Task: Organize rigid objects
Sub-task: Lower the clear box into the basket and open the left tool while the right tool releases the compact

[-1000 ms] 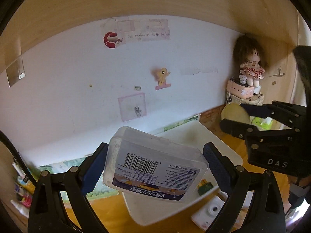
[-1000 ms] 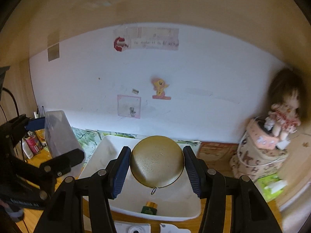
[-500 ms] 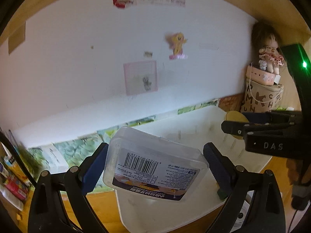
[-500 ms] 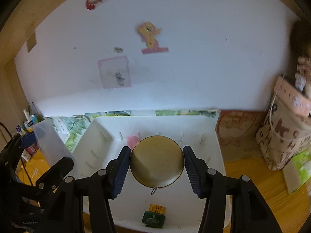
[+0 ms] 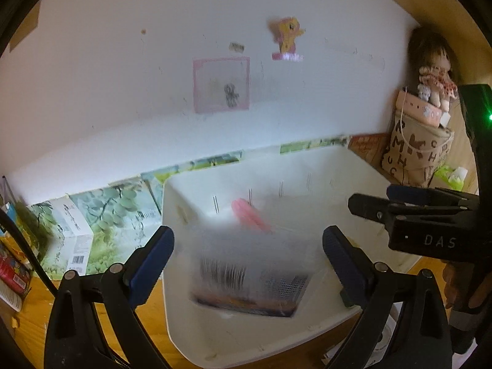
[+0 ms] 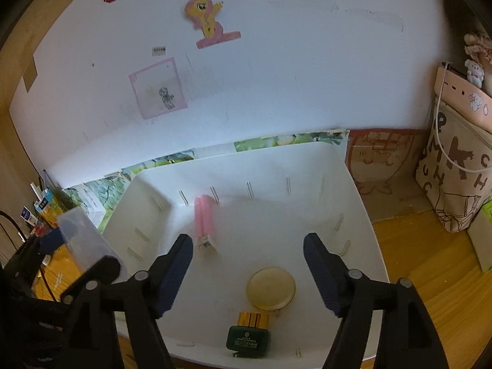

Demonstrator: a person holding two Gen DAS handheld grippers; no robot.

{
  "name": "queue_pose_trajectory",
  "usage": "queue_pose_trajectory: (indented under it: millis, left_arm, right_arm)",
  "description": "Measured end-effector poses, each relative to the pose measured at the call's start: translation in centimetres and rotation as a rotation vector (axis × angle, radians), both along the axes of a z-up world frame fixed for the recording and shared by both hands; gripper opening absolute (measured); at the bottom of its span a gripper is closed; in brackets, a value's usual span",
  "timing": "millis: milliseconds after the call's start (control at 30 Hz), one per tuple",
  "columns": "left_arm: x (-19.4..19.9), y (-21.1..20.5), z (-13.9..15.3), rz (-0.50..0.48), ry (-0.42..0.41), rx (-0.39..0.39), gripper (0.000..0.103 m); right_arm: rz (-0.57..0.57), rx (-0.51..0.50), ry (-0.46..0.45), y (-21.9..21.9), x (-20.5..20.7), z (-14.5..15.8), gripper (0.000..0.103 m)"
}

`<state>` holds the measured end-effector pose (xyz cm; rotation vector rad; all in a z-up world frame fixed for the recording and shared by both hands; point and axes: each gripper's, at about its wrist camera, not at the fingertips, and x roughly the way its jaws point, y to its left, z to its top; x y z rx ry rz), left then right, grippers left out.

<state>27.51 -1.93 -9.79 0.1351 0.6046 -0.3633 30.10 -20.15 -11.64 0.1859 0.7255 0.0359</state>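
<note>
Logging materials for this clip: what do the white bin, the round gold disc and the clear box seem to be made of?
White bin: looks like matte moulded plastic, with smooth walls and small moulded slots.
Round gold disc: probably metal or metallised plastic, with a satin gold face and thin rim; unclear which.
Clear box: translucent, slightly frosted plastic, since the pink item shows through it; printed barcode label, motion-blurred.

Wooden desk [image 6: 430, 279] bearing a white bin [image 6: 363, 215], a lettered fabric bag [image 6: 455, 172] and leaf-printed boxes [image 5: 101, 215].

- "DAS" in pale letters on the black body of the right gripper [image 5: 369, 207], right of the left claw.
- Scattered capital letters, among them H and C, printed on the beige bag [image 6: 458, 166], far right of the right claw.
</note>
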Motion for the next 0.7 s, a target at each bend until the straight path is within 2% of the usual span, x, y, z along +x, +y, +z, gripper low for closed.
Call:
queue_pose_trajectory:
  millis: [100,367,700]
  left_arm:
    - [-0.1,0.4,0.7,0.005,-0.025,-0.023,0.102]
    - [-1.0,1.3,2.9,0.004,-0.056,-0.058,0.102]
    - [-4.6,2.4,7.5,-0.029,-0.162,-0.08,0.102]
  right_arm:
    - [0.001,-0.001,-0.008,0.0,-0.2,0.4,0.08]
    - [0.003,0.003,-0.03,0.5,-1.4,1.9,0.081]
    - [-0.022,-0.006,-0.122,0.6,-5.0,6.0,0.082]
